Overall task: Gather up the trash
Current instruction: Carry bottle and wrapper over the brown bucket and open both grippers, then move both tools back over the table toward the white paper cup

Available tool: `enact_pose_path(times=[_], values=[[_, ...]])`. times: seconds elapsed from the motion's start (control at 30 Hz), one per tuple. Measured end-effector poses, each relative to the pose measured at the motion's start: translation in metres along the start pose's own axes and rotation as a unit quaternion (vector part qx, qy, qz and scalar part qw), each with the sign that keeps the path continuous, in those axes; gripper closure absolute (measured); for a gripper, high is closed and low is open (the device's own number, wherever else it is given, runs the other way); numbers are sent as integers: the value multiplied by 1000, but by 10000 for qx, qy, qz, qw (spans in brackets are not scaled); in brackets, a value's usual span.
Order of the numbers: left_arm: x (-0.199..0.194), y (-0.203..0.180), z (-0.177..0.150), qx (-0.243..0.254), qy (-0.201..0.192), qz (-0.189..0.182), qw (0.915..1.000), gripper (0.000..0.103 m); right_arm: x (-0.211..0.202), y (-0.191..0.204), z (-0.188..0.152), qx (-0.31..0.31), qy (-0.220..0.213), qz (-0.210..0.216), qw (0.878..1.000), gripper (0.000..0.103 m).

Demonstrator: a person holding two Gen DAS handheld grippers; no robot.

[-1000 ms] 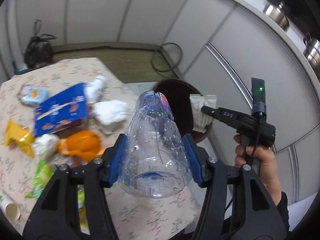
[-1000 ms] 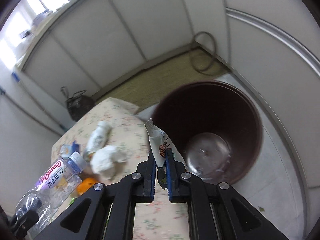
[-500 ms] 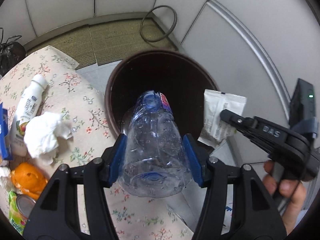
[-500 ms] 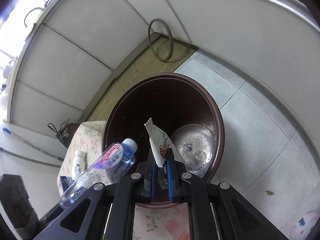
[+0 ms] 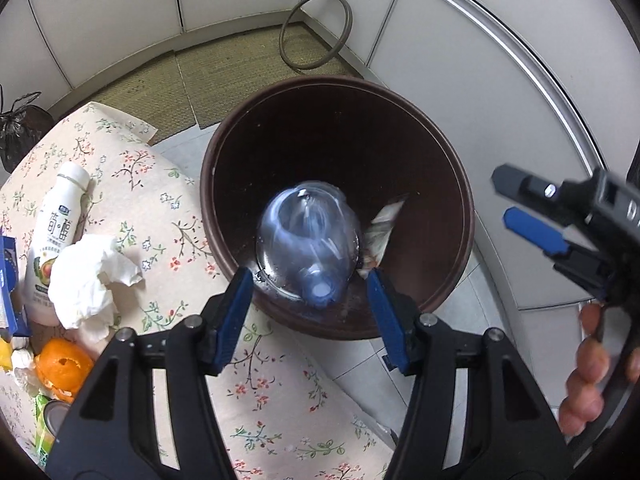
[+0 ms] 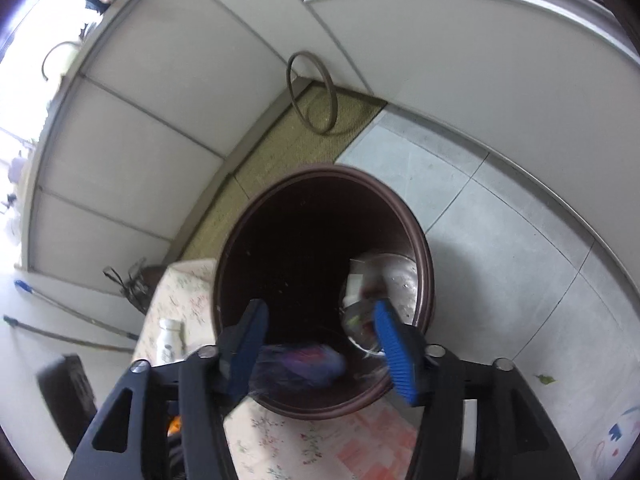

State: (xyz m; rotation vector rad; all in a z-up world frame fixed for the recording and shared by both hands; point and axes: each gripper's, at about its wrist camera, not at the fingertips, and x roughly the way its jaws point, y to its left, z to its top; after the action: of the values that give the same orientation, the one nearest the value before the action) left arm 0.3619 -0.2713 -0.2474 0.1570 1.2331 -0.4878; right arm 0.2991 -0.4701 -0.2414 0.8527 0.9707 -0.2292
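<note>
I look down my left gripper (image 5: 310,296) at the big round dark brown plastic trash bin (image 5: 460,216), which stands on the floor tight against the table with the flowery cream cloth (image 5: 160,216). My two blue fingers (image 5: 234,312) stand about half open. Nothing is between them and they touch nothing. The clear plastic water bottle with the blue cap (image 5: 308,236) is blurry and sits inside the bin, cap toward six o'clock, past my fingertips. A small crinkled silver and white wrapper (image 5: 382,228) is in the bin too, at about three o'clock from the bottle.

My right gripper (image 5: 524,208) shows at three o'clock in this view, with a hand (image 5: 592,376) on its handle at about four o'clock. Its jaws are opening right now and are empty.

Through the right camera, the blue fingers (image 6: 394,348) are spread apart above the bin's near rim. The wrapper is a blur inside the bin near the right finger, and I cannot tell if it touches it. The bottle is a dark blue and purple smear low between the fingers.

On the table at nine o'clock from the bin lie a white drink bottle with green print (image 5: 60,224), a crumpled white tissue (image 5: 88,280) and an orange peel (image 5: 62,368).
</note>
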Motion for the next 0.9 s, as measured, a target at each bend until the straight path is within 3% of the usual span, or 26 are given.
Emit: enact_pose_path(times=[0.37,0.57,0.9], values=[[-57,16,-30,-10,-581,6,9983,25,-31,18,-2,-229,-205,-64,9995,38],[-98,37,-54,-180,-965,-25,9952,19,-53,45,-16,-754,-308,-161,9965,34],[-160,76,-95,-480,-1555,292,9862,7,-89,93,-52,-1658,-575,-308,9840,25]])
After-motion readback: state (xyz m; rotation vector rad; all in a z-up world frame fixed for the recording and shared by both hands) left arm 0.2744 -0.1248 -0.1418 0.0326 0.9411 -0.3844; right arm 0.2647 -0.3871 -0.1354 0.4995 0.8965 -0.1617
